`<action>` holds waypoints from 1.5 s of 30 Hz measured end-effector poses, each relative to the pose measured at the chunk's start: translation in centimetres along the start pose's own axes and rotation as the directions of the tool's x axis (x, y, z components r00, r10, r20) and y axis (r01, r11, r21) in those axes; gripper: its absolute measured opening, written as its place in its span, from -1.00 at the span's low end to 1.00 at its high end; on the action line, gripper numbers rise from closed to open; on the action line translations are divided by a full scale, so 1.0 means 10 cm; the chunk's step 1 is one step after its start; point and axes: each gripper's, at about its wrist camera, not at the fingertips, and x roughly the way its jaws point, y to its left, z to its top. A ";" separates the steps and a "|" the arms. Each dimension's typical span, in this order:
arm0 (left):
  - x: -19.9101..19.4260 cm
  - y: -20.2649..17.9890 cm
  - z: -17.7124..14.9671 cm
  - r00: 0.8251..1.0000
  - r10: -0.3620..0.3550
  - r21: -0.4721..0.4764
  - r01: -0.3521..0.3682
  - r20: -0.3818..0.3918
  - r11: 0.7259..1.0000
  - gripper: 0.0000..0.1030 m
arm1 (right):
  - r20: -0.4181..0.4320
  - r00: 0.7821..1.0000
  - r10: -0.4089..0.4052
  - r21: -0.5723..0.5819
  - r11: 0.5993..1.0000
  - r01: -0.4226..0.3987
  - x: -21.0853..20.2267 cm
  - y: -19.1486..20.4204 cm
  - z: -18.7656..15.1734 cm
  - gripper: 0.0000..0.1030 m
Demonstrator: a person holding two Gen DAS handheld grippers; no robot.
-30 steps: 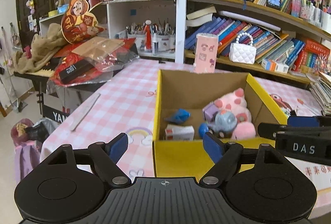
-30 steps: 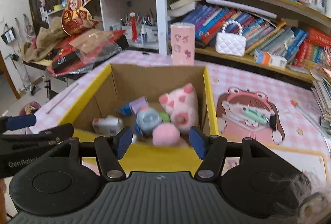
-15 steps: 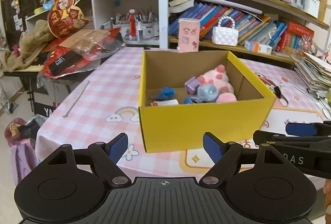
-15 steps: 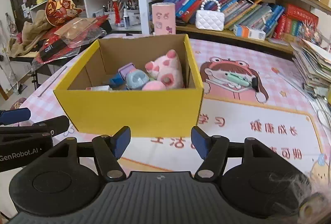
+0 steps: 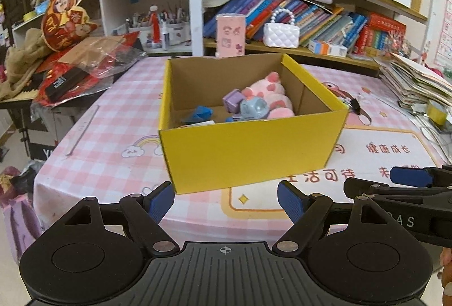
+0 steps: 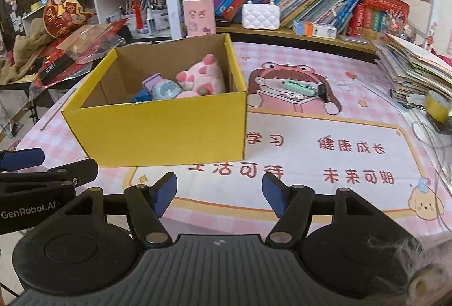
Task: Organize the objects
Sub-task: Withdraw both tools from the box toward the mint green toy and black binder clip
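Both grippers have pulled back toward the near table edge, away from the yellow cardboard box (image 5: 248,147). Left gripper (image 5: 226,200) and right gripper (image 6: 219,194) hover with jaws spread, holding nothing. Inside the box, a pink plush toy (image 6: 202,77) and a blue-grey round toy (image 6: 166,89) sit gathered; a mint-green clip (image 6: 299,86) lies on the table to its right, perhaps next.

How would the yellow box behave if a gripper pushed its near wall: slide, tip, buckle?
Probably slides rather than tips: the yellow box sits low and wide on the flat tablecloth. It likely moves easily, since it holds only a plush toy and a few small items. The thin cardboard wall may flex inward under a push near the open rim.
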 end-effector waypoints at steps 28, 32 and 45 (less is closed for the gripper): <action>0.08 -0.85 -0.04 0.977 -0.206 0.221 0.215 -0.062 0.951 0.60 | -0.015 0.969 -0.246 0.190 0.951 0.244 -0.45 -0.62 -0.53 0.35; 0.12 -0.92 0.00 0.975 -0.213 0.221 0.221 -0.060 0.950 0.60 | -0.015 0.967 -0.254 0.191 0.949 0.252 -0.44 -0.70 -0.49 0.35; 0.27 -1.07 0.09 0.970 -0.234 0.219 0.243 -0.067 0.945 0.60 | -0.018 0.959 -0.283 0.187 0.941 0.281 -0.35 -0.88 -0.40 0.35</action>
